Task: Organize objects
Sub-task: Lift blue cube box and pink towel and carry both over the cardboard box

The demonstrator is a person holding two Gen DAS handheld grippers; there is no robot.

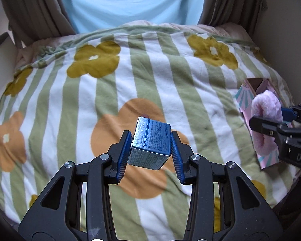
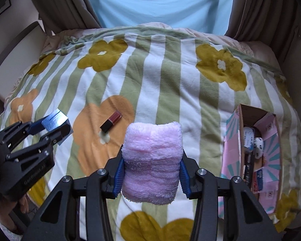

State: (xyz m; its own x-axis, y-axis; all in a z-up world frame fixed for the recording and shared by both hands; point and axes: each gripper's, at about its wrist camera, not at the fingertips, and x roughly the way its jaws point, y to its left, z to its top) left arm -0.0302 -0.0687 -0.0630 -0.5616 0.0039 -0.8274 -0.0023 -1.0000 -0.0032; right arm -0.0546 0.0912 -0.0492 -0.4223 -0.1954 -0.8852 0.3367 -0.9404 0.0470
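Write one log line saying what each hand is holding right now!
left gripper: shut on silver box | right gripper: shut on pink towel | lipstick: on blanket

A bed [image 1: 50,104] under a green-striped, flower-printed blanket [image 2: 150,80] fills the frame; brown curtains [image 1: 34,10] flank a pale blue drape [image 1: 130,0] along the top.

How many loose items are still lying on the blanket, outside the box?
1: a lipstick on the orange flower, left of the pink towel. Others may hide behind the hand-held grippers.
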